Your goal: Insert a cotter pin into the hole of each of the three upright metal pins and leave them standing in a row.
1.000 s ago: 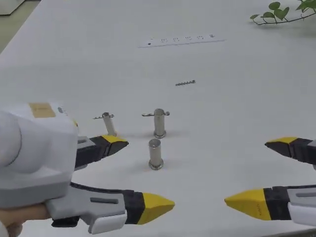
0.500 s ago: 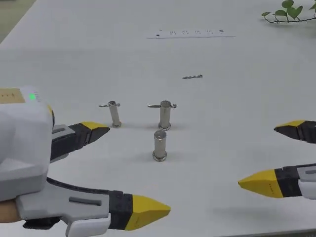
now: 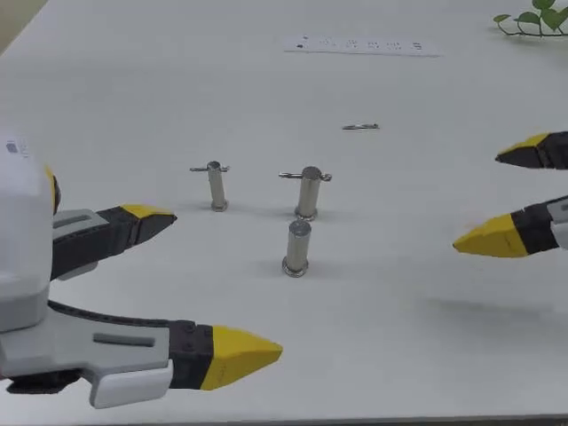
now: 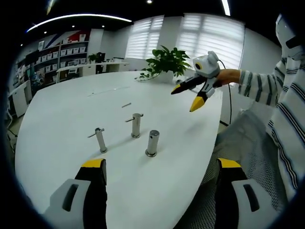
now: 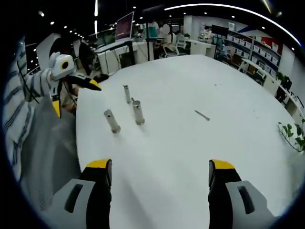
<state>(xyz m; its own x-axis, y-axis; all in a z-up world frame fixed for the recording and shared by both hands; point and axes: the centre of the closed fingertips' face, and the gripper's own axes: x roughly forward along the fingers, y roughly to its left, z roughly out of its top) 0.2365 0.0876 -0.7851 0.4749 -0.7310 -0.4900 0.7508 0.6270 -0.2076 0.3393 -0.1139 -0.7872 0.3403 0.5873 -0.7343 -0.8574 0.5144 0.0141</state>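
Three upright metal pins stand on the white table. The left pin and the middle pin each carry a cotter pin through the top. The nearer pin has none and stands in front of the other two. A loose cotter pin lies farther back. My left gripper is open at the near left, apart from the pins. At the right edge my right gripper hangs open with nothing between its jaws. The same pins show in the left gripper view and the right gripper view.
A white strip with small marks lies at the far side of the table. A green plant sprig reaches in at the far right. Office shelves, desks and window blinds surround the table. A striped sleeve shows beside the table edge.
The head camera has shifted, so the pins sit higher and more to the right in view. My right gripper has risen and drawn right; the left gripper has dropped lower left. The pins have not moved.
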